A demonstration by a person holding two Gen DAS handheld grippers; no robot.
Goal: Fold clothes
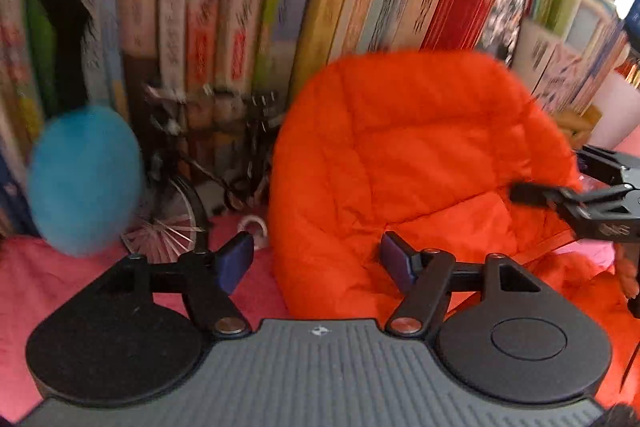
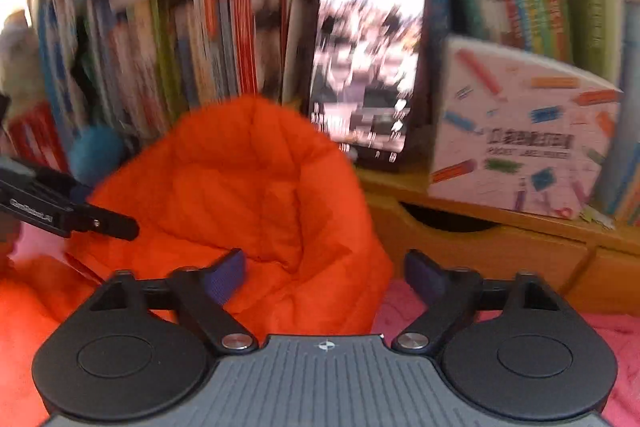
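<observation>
Step in hand: between grasps, as judged from the frames; the orange quilted jacket (image 1: 420,167) stands bunched on the pink bedcover (image 1: 60,287) and neither claw has hold of it, so a fold appears only partly made.
Left gripper (image 1: 316,263): jaws spread, nothing pinched; its left pad sits over bare bedcover, its right pad over the near left edge of the jacket, and whether that pad touches the cloth cannot be told.
Right gripper (image 2: 324,277): jaws spread, nothing pinched; its left pad lies against the jacket's near lobe, its right pad over bedcover beside the wooden drawer unit (image 2: 500,247).
Other views of the claws: each gripper shows at the edge of the other's view, pointing inward at the garment from its own side.
Next move, as a judgement: each claw needs a free edge of the jacket between its pads before closing; the two grips should sit well apart on opposite sides so the puffy cloth can be drawn flat or turned over evenly.
Jacket, place: middle of the bedcover, its far side rising against the row of upright books (image 1: 240,7) and just beside a propped phone (image 2: 368,47).
Jacket, look: bright orange, padded, stitched in soft channels; heaped into a cupped mound with a hollow at its middle, not flat.
Jacket, handling: likely springy and slippery, prone to puff back open.
Surroundings: a blue plush toy (image 1: 84,183) and a small model bicycle (image 1: 192,187) stand to the left of the jacket.
Image quality: motion blur softens the background.
</observation>
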